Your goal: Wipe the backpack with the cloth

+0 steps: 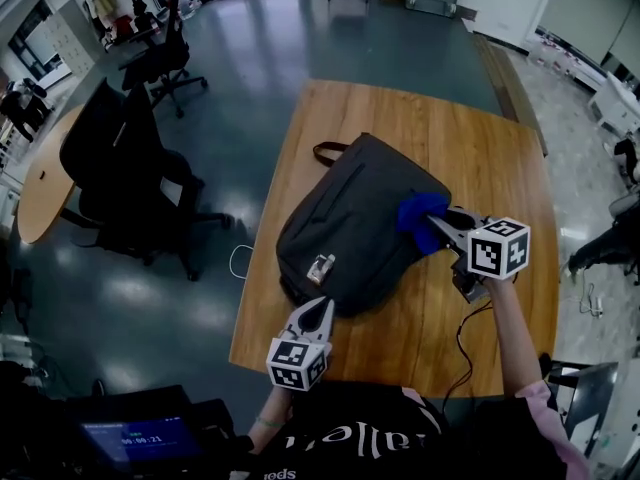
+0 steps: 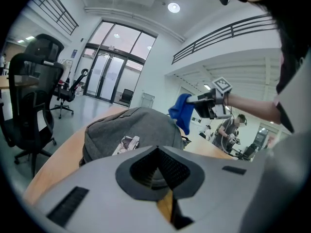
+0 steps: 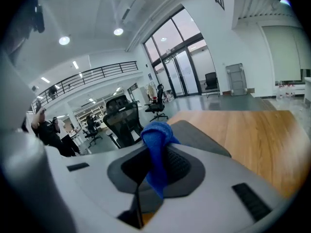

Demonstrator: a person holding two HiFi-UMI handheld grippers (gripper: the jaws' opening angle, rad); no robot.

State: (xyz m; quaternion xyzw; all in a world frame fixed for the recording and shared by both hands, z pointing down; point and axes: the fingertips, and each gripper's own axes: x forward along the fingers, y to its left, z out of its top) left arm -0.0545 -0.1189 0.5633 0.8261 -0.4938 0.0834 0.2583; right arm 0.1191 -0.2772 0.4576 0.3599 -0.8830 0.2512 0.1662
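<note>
A dark grey backpack lies flat on the wooden table, with a small tag near its near end. My right gripper is shut on a blue cloth, held at the backpack's right edge. In the right gripper view the blue cloth hangs between the jaws, with the backpack just beyond. My left gripper is shut and empty, at the backpack's near end. The left gripper view shows the backpack ahead and the cloth held above its right side.
Black office chairs stand on the floor left of the table. A white cable lies on the floor by the table's left edge. A black cord runs over the table's near right part. A second wooden table is at far left.
</note>
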